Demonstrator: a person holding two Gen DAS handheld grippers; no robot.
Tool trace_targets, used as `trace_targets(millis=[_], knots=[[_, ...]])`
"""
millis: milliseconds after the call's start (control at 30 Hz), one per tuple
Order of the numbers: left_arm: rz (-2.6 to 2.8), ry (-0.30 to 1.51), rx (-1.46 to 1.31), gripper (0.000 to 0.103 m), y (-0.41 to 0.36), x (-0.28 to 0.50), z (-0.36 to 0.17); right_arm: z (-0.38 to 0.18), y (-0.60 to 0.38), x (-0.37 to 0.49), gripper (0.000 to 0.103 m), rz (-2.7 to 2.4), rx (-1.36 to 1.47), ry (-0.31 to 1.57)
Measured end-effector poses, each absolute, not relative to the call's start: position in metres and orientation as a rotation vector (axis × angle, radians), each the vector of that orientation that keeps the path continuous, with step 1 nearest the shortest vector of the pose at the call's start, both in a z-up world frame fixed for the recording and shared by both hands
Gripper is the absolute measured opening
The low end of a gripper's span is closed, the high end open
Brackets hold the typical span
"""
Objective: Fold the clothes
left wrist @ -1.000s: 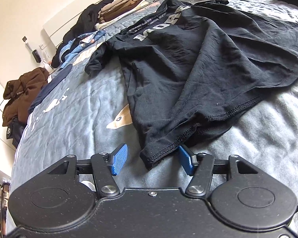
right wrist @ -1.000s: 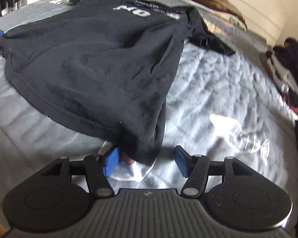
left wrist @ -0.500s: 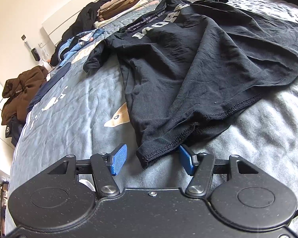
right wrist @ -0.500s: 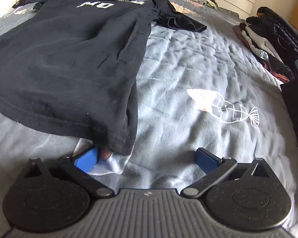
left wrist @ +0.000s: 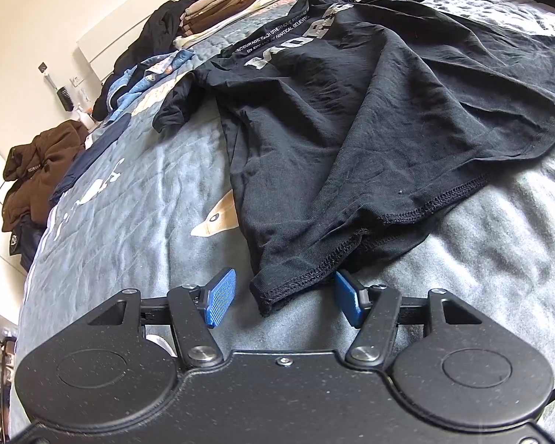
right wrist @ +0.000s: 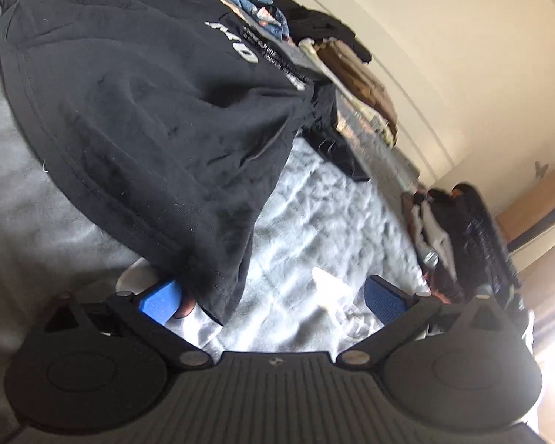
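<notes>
A black T-shirt (left wrist: 370, 111) with white lettering lies spread and creased on the grey-blue bedspread (left wrist: 137, 229). Its stitched hem corner (left wrist: 277, 288) reaches between the blue pads of my left gripper (left wrist: 284, 298), which stands open just above the bed. In the right wrist view the same black T-shirt (right wrist: 148, 111) fills the left half, and its other hem corner (right wrist: 218, 288) drapes over the left pad of my right gripper (right wrist: 272, 299). That gripper is open wide and tilted, with the right pad over bare bedspread.
Piles of clothes line the far edge: brown and beige folded items (left wrist: 233, 3), denim (left wrist: 148, 74), a brown hoodie (left wrist: 37, 162). In the right wrist view a stack of dark garments (right wrist: 470, 236) sits at the bed's right side. Fish prints mark the bedspread (right wrist: 333, 222).
My right gripper has opened wider and rolled, so its view now tilts toward the wall. The left gripper has barely moved and the hem corner stays between its pads.
</notes>
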State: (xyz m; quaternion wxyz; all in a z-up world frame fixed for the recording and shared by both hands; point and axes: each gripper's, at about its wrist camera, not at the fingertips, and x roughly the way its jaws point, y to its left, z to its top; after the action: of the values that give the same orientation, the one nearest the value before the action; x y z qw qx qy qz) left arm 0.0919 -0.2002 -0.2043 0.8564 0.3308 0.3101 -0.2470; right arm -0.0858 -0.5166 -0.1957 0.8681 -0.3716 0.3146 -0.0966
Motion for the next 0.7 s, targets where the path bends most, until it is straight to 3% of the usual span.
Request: trace_targets(millis=[700], knots=[[-0.513,0.657,0.71,0.059,-0.208,0.09,-0.205,-0.188,-0.513,-0.076,0.103,-0.196,-0.801,0.644]])
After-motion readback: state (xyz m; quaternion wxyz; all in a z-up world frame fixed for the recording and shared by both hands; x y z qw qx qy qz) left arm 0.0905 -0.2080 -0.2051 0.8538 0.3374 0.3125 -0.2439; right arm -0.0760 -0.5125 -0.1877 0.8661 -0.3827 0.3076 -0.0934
